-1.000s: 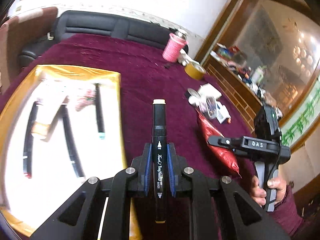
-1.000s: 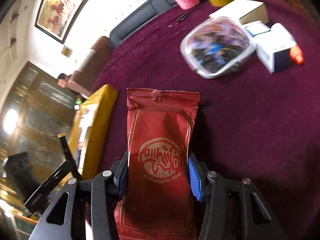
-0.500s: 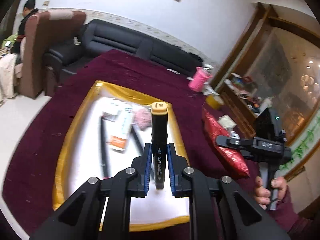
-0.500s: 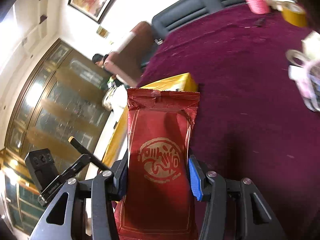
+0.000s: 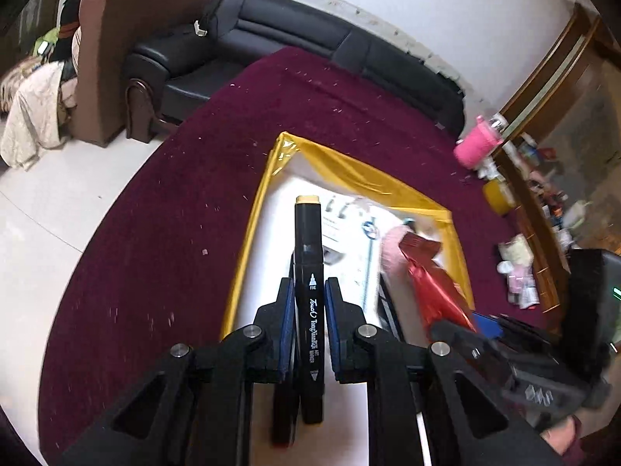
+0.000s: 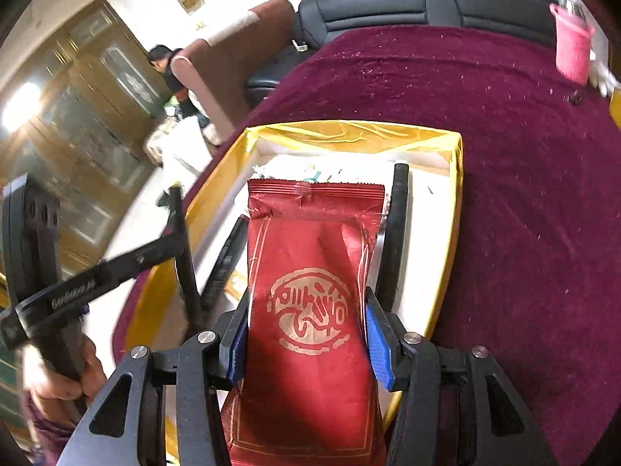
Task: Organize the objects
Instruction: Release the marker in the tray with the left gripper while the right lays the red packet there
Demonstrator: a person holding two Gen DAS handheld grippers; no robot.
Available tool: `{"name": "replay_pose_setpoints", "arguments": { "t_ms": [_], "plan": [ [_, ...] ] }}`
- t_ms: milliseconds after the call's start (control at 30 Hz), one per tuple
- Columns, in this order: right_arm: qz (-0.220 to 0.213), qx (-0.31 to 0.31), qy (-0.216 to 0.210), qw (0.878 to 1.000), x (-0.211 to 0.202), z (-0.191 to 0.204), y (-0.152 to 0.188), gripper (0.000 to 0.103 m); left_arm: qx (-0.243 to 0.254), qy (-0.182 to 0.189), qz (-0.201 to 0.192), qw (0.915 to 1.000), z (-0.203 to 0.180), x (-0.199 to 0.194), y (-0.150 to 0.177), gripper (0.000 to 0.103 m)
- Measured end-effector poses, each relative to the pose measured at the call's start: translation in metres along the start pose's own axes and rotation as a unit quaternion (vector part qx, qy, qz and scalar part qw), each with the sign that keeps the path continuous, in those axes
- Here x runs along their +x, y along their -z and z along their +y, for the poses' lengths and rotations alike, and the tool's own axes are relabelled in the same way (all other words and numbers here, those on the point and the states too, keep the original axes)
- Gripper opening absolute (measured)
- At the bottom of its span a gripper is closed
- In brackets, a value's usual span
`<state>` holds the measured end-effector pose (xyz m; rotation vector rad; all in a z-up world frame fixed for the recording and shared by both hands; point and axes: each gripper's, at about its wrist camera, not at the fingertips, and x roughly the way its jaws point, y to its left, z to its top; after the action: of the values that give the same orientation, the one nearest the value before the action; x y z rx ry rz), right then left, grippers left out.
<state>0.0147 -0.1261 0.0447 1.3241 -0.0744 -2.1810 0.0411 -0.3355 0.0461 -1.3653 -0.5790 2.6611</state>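
Both jaws are clamped: my left gripper pinches a black marker, my right gripper a red packet, over the gold-rimmed tray.

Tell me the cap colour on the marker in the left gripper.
Tan-yellow cap on the black marker; left wrist view.

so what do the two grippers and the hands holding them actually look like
Both the left gripper and right gripper are matte black, with triangular cut-outs, silver bolt heads and blue pads. White lettering marks each body. Bare hands grip the handles, with a maroon sleeve.
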Motion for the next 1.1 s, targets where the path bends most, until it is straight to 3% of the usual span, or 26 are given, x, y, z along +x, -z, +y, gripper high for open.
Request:
{"name": "replay_pose_setpoints", "arguments": {
  "t_ms": [200,233,267,367,400,433,567,667,767,833,1100],
  "plan": [
    [0.001,-0.041,0.048,0.998,0.009,0.019,0.002,0.057,-0.006,-0.023,0.010,0.9997,0.000,0.018,-0.005,0.015],
    [0.003,-0.044,0.052,0.998,0.012,0.021,0.002,0.058,-0.009,-0.022,0.008,0.9997,0.000,0.019,-0.006,0.020],
    [0.007,-0.047,0.056,0.997,0.015,0.022,0.002,0.059,-0.013,-0.018,0.004,0.9998,0.001,0.015,-0.004,0.033],
    [0.016,-0.049,0.073,0.996,0.019,0.023,0.009,0.063,-0.019,0.009,-0.010,0.9997,0.001,0.001,0.001,0.051],
    [0.010,-0.045,0.075,0.996,0.017,0.023,0.008,0.065,-0.014,0.007,-0.016,0.9998,-0.002,-0.004,0.003,0.055],
    [-0.001,-0.041,0.078,0.996,0.014,0.021,0.006,0.067,-0.007,-0.005,-0.022,0.9997,-0.006,-0.009,0.005,0.066],
    [-0.044,-0.053,0.102,0.992,-0.010,0.025,0.007,0.078,0.017,-0.037,-0.055,0.9977,-0.022,-0.032,0.016,0.080],
    [-0.094,-0.077,0.157,0.980,-0.035,0.033,0.009,0.087,0.032,-0.069,-0.093,0.9928,-0.036,-0.053,0.028,0.085],
    [-0.154,-0.104,0.233,0.955,-0.059,0.045,0.017,0.100,0.044,-0.124,-0.148,0.9801,-0.054,-0.075,0.043,0.092],
    [-0.174,-0.112,0.258,0.944,-0.066,0.050,0.023,0.103,0.047,-0.149,-0.170,0.9730,-0.062,-0.082,0.049,0.092],
    [-0.172,-0.134,0.264,0.940,-0.079,0.045,0.036,0.103,0.083,-0.197,-0.167,0.9625,-0.099,-0.082,0.061,0.093]
  ]
}}
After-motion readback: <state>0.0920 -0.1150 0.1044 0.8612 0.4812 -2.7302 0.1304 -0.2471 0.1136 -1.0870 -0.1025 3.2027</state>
